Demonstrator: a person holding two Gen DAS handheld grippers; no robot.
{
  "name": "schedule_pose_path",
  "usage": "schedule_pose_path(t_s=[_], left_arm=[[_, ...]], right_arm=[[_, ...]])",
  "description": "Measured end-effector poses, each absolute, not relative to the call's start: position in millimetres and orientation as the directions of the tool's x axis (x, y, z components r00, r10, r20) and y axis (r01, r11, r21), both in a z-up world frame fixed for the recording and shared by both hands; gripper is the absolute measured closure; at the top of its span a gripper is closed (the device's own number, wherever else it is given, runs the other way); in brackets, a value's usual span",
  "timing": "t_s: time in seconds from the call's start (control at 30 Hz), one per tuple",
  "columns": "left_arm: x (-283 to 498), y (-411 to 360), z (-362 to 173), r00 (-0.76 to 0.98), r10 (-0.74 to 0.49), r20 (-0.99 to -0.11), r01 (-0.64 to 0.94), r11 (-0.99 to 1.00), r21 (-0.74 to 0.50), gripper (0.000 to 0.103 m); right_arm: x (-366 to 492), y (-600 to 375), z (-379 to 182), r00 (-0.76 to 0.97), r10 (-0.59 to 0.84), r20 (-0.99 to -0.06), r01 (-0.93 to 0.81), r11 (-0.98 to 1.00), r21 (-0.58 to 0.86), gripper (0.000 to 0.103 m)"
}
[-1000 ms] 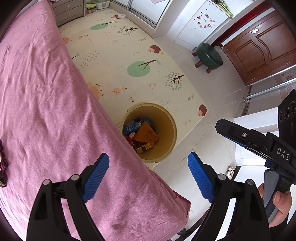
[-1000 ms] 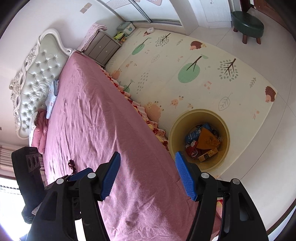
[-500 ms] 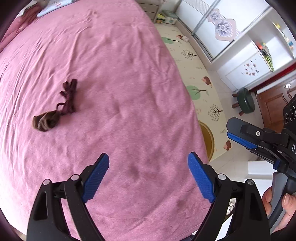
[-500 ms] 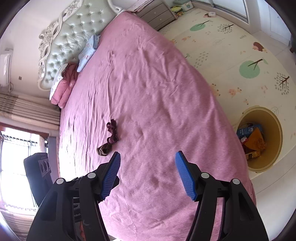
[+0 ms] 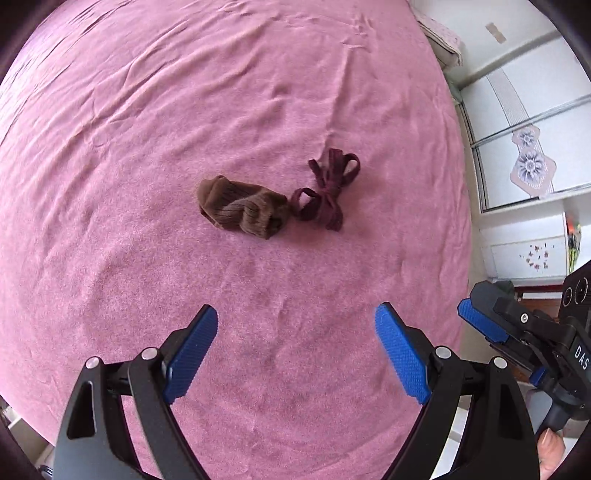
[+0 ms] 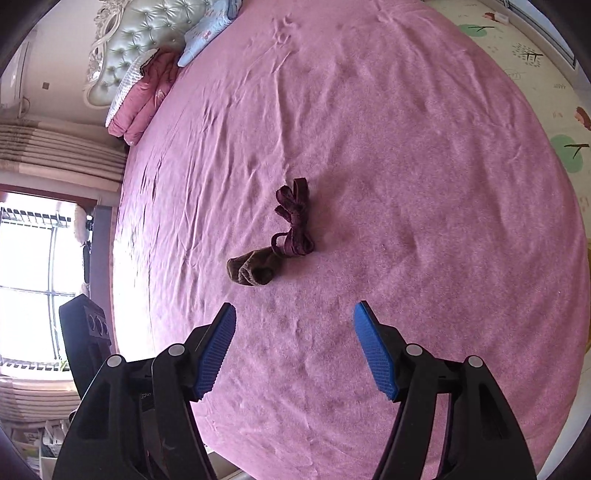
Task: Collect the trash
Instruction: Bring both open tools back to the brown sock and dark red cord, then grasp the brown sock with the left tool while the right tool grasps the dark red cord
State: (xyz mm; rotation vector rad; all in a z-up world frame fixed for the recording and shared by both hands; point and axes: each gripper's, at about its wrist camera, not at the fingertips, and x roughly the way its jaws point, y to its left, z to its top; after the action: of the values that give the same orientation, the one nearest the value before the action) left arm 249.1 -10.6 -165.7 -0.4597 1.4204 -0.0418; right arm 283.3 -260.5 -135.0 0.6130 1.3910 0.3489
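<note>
While both tools hang over the bed (image 5: pixel 147 147), nothing lies between the jaws of either. Left hand-held gripper (image 5: pixel 295 350): jaws wide apart, blue pads (image 5: pixel 192 354) bare, pointing steeply down at the pink cover. Right hand-held gripper (image 6: pixel 295 347): jaws opening, at a middling spread, also bare. In the left view the right tool shows at the right edge, with a fingertip (image 5: pixel 550 443) of the person on its handle.

Items on the bed: a brown sock (image 5: pixel 242 212), rolled into a lump, and a dark red ribbon (image 5: pixel 327 194), tied in loops. The two touch end to end near the middle of the cover. Both lie ahead of the pads of either tool, apart from them; neither is touched.

Surroundings: a tufted headboard (image 6: pixel 147 33) at the far end, with a pink pillow (image 6: pixel 144 103) and a pale blue cloth (image 6: pixel 207 29) against it. A patterned floor mat (image 6: pixel 546 74) runs beside the bed on its right. A bright window (image 6: pixel 26 258) stands on the left. White wardrobe doors (image 5: pixel 517 155) show beyond the bed in the left view.
</note>
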Motion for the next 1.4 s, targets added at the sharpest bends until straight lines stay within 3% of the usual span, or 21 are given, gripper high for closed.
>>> schedule_pose_path(t_s=[0.63,0.7,0.77,0.87,0.97,1.13,1.17,1.27,1.4], left_arm=[[316.9,48.3,-289.7,0.107,-0.451,-0.886,-0.651,0.642,-0.405,0.017],[316.3,48.7,-292.1,0.091,-0.434,-0.896,-0.683,0.628,-0.374,0.022],[317.3,48.0,-289.4,0.027,-0.375,-0.927,-0.7,0.655,-0.286,0.046],[314.8,50.5,-288.8,0.018,-0.376,-0.926,-0.728,0.63,-0.27,0.064],[306.7,57.4,-289.3,0.021,-0.373,-0.928,-0.745,0.612,-0.263,0.074],[296.2,58.4,-283.7,0.029,-0.36,-0.932,-0.718,0.642,-0.27,0.079],[294.9,57.4,-282.8,0.028,-0.358,-0.933,-0.713,0.647,-0.27,0.079],[291.0,51.8,-281.7,0.023,-0.372,-0.928,-0.697,0.659,-0.282,0.079],[284.5,44.2,-276.6,0.017,-0.372,-0.928,-0.663,0.69,-0.289,0.081]], right_arm=[[373.7,-208.0,-227.2,-0.005,0.562,-0.827,0.097,0.824,0.559,0.038],[376.8,-207.9,-230.7,-0.009,0.552,-0.834,0.1,0.83,0.548,0.038],[377.4,-208.1,-233.3,-0.012,0.555,-0.832,0.108,0.828,0.551,0.038],[375.9,-205.7,-236.1,-0.016,0.554,-0.833,0.109,0.829,0.549,0.038],[375.1,-202.2,-239.1,-0.022,0.559,-0.829,0.105,0.826,0.554,0.042],[377.9,-188.7,-244.0,-0.045,0.518,-0.854,0.085,0.854,0.513,0.046],[378.4,-185.6,-244.3,-0.049,0.502,-0.863,0.073,0.864,0.498,0.049],[375.2,-177.6,-241.2,-0.048,0.467,-0.883,0.022,0.884,0.466,0.081],[364.4,-183.7,-233.0,-0.028,0.467,-0.884,0.021,0.884,0.466,0.086]])
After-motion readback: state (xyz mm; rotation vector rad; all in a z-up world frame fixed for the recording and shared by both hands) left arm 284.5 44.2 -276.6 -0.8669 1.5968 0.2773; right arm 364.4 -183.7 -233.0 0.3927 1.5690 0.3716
